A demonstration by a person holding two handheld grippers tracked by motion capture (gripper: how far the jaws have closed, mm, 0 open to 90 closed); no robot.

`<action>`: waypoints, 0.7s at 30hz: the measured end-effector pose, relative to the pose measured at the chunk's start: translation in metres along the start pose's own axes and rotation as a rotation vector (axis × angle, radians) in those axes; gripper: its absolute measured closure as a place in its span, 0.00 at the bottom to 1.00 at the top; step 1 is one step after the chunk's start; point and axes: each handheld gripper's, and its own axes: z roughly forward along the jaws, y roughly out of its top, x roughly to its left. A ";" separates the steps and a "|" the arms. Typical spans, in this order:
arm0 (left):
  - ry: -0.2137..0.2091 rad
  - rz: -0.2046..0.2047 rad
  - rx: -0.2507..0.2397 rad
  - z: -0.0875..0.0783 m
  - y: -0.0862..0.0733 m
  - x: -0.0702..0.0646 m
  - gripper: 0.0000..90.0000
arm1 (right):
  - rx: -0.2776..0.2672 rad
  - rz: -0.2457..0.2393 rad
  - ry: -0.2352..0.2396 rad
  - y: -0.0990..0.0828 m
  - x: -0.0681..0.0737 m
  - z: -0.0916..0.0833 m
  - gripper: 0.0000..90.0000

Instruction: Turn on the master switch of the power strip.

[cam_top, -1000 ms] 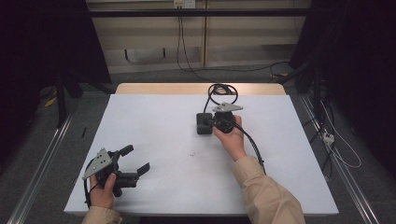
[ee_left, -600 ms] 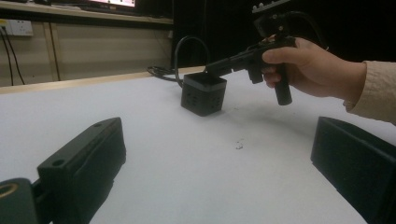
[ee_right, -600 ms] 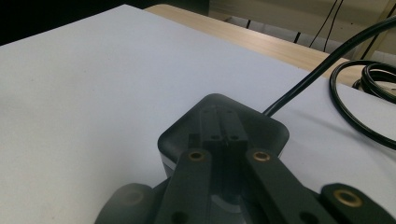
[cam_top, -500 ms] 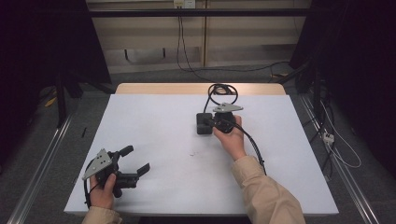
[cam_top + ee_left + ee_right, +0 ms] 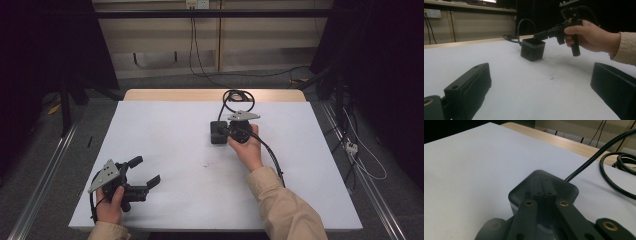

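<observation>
A small black box (image 5: 217, 133) stands on the white table (image 5: 165, 125), right of centre and toward the back. My right gripper (image 5: 223, 131) is shut, its closed tips resting over the top of the box (image 5: 570, 190). In the right gripper view the two jaws of that gripper (image 5: 543, 185) lie side by side on the lid. The left gripper view shows the right gripper (image 5: 537, 37) reaching over the box (image 5: 533, 50) from the right. My left gripper (image 5: 145, 171) sits at the near left, open, nothing between its jaws (image 5: 540, 72).
A black cable (image 5: 239, 95) coils behind the box near the table's wooden far edge (image 5: 175, 94); the cable (image 5: 614, 177) runs from the box's back. Metal rails (image 5: 45, 170) flank the table, and loose cables (image 5: 367, 165) lie on the floor at right.
</observation>
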 end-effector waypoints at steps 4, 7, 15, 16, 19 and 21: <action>-0.001 0.002 -0.006 0.000 0.000 -0.001 0.03 | 0.004 -0.008 -0.006 0.000 0.001 0.000 1.00; 0.000 0.001 -0.005 0.000 0.000 0.000 0.03 | 0.004 -0.007 -0.003 0.000 0.001 0.000 1.00; 0.003 -0.001 -0.007 -0.001 0.000 -0.001 0.03 | 0.007 -0.008 -0.008 0.000 0.001 0.000 1.00; 0.003 -0.001 -0.008 -0.001 0.000 -0.001 0.03 | 0.013 -0.012 -0.011 0.000 0.002 0.000 1.00; 0.002 -0.001 -0.007 -0.001 0.000 -0.001 0.03 | 0.016 -0.017 -0.020 0.001 0.003 0.001 1.00; 0.003 -0.003 -0.010 -0.001 0.000 -0.001 0.03 | 0.015 -0.006 -0.006 0.001 0.001 0.001 1.00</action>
